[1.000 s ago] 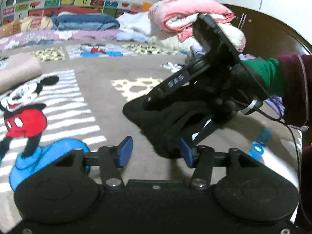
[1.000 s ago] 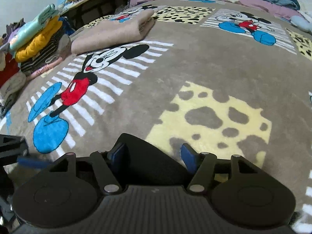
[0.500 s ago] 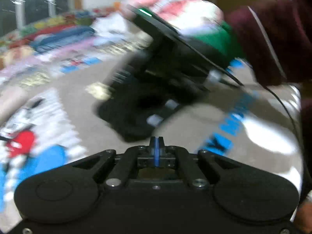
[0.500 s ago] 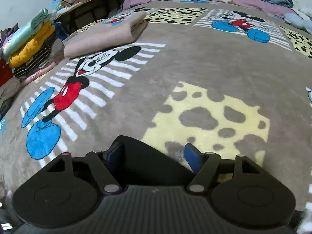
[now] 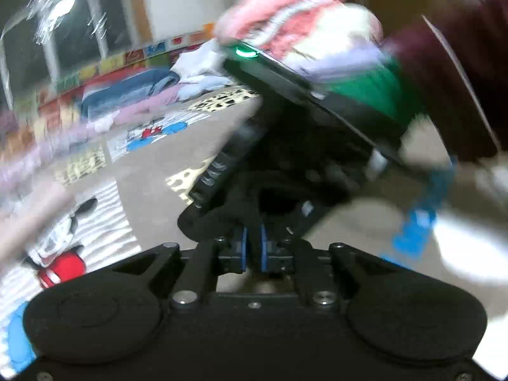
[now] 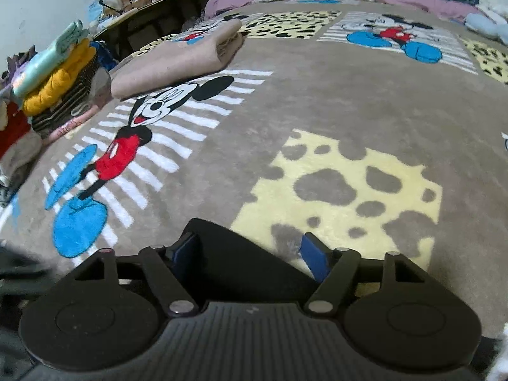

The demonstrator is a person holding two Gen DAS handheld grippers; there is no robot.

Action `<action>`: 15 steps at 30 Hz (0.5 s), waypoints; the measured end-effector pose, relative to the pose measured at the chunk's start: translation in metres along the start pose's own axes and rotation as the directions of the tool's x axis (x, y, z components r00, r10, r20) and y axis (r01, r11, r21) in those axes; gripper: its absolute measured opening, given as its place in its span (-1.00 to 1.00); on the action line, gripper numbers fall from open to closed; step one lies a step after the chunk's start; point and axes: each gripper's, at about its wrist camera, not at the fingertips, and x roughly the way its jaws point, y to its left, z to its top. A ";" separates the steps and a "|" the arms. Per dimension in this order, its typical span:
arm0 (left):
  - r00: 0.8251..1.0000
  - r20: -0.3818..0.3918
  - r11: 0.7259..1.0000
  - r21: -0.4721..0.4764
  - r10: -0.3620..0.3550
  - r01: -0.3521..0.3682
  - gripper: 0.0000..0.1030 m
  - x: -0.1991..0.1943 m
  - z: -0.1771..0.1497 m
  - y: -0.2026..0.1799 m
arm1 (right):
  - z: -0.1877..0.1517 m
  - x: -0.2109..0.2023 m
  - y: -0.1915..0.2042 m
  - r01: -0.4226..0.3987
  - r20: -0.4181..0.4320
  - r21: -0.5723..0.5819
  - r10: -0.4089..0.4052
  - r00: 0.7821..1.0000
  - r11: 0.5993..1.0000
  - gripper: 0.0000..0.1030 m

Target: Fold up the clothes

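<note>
A black garment (image 6: pixel 228 254) lies between the blue pads of my right gripper (image 6: pixel 249 252), whose jaws stand wide apart around it. In the blurred left wrist view the same black garment (image 5: pixel 203 222) shows just ahead of my left gripper (image 5: pixel 253 249). Its blue pads are nearly together with a thin gap and nothing visibly between them. The right gripper's body (image 5: pixel 301 111), held by a hand in a green and maroon sleeve, looms right above it.
A Mickey Mouse blanket (image 6: pixel 317 111) covers the bed. A folded beige garment (image 6: pixel 177 60) lies at the far left. A stack of folded clothes (image 6: pixel 57 73) stands at the left edge. Pink and white folded clothes (image 5: pixel 295 25) are piled behind.
My left gripper closed from wide open to nearly shut and swung up close under the right gripper. The right gripper stayed open over the black garment and drifted slightly.
</note>
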 end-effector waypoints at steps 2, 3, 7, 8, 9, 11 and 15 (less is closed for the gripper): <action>0.999 -0.029 0.999 -0.027 0.018 -0.019 -0.95 0.000 -0.011 0.004 | -0.002 0.000 0.000 0.003 0.010 0.005 -0.003 1.000 1.000 0.48; 0.999 -0.020 0.999 -0.027 0.031 -0.032 -0.95 -0.005 -0.009 0.006 | -0.002 0.000 0.000 0.005 0.013 0.008 -0.005 1.000 1.000 0.48; 0.997 -0.029 0.997 -0.001 0.071 -0.071 -0.95 -0.016 -0.011 0.006 | -0.001 -0.001 0.000 0.010 0.012 0.015 -0.010 1.000 1.000 0.48; 0.997 -0.031 0.997 0.021 0.077 -0.076 -0.98 -0.019 -0.012 0.003 | 0.000 -0.002 -0.001 0.007 0.008 0.023 -0.008 1.000 1.000 0.48; 0.997 -0.034 0.997 0.025 0.075 -0.074 -0.99 -0.023 -0.013 0.003 | 0.001 -0.002 0.000 0.008 -0.001 0.022 -0.008 1.000 1.000 0.48; 0.997 -0.041 0.997 0.033 0.068 -0.067 -1.00 -0.031 -0.013 0.003 | 0.004 -0.002 0.000 0.017 -0.013 0.027 -0.016 1.000 0.999 0.48; 0.999 -0.043 0.998 -0.050 0.026 -0.028 -1.00 -0.034 -0.014 0.027 | 0.008 -0.011 0.003 0.019 -0.005 0.043 -0.019 1.000 0.999 0.36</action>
